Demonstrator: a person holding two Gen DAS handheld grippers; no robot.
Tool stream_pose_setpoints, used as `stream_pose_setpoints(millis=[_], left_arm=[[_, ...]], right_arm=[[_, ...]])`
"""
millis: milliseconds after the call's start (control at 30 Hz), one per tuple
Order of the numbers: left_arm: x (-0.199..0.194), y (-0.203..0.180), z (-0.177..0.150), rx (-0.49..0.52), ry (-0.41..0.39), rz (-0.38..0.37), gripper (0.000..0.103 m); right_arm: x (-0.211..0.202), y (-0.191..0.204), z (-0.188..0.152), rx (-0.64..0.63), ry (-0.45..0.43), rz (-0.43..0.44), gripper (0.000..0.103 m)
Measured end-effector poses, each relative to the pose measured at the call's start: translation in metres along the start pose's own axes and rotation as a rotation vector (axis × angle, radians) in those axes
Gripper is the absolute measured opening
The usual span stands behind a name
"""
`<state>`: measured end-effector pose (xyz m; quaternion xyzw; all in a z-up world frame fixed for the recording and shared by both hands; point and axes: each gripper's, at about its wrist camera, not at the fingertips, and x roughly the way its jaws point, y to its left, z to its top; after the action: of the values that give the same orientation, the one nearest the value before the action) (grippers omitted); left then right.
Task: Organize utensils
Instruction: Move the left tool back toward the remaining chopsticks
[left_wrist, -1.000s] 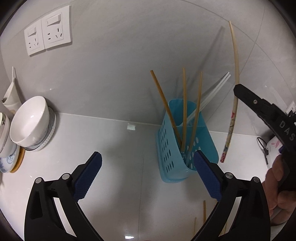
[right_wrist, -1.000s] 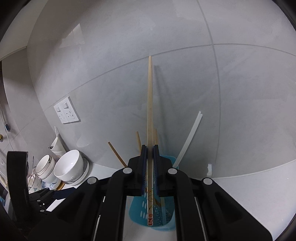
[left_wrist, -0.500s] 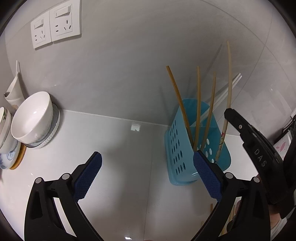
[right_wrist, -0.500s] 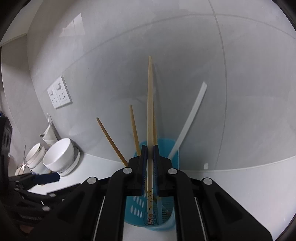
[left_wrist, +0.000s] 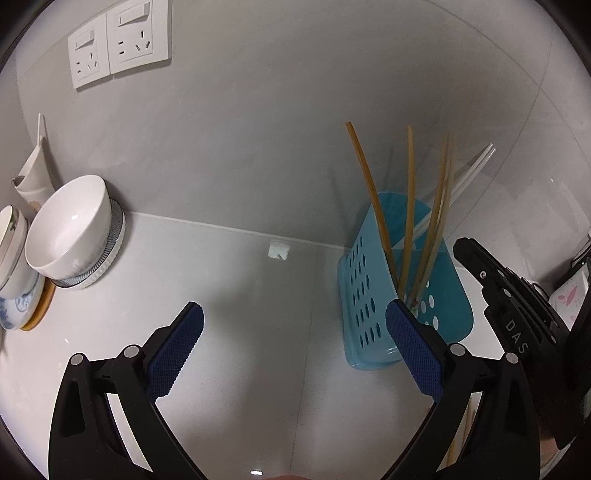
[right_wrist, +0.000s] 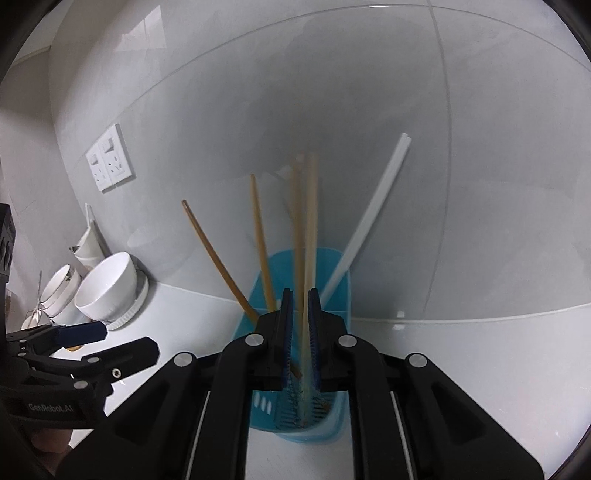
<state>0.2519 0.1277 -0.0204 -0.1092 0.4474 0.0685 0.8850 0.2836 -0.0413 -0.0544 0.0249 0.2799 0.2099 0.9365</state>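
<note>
As jaws open, right hand-held gripper (right_wrist: 301, 325) frees chopstick (right_wrist: 309, 236) inside blue holder (right_wrist: 332, 424) | light, stiff, slick: grip mid-shaft | left hand-held gripper (left_wrist: 291, 350) spread, empty

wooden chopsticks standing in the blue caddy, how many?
4, all in the blue caddy: leftmost chopstick leaning left, second chopstick beside it, third chopstick and fourth chopstick close together mid-caddy. Others may hide behind.

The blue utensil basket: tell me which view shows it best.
The left wrist view. There the blue utensil basket shows its perforated side, rim and base on the counter, only partly clipped by the left gripper. In the right wrist view the right gripper covers most of it, leaving rim and bottom edge.
</note>
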Motion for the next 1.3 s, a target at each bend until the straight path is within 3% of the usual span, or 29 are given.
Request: stream_pose_setpoints(millis=[67,267,567,767,1300], left_arm=[[0.000,0.000,0.000,-0.002,-0.002,0.001,0.097],[-0.004,-0.005,-0.004,-0.004,0.001,0.002,0.097],[-0.013,-0.026,-0.022,0.031,0.017,-0.019,0.097],[-0.017,-0.039,-0.044,0.031,0.055,-0.079,0.097],[-0.006,-0.077,-0.117,0.114,0.184,-0.067,0.097]], right_arm=[[-0.004,-0.003,0.001,0.000,0.008,-0.017,0.025],[-0.028,-0.019,0.000,0.033,0.019,-0.071,0.058],[-0.067,-0.049,-0.012,0.073,0.046,-0.168,0.090],[-0.088,-0.069,-0.031,0.087,0.084,-0.222,0.095],[-0.121,-0.117,-0.118,0.182,0.295,-0.338,0.095]])
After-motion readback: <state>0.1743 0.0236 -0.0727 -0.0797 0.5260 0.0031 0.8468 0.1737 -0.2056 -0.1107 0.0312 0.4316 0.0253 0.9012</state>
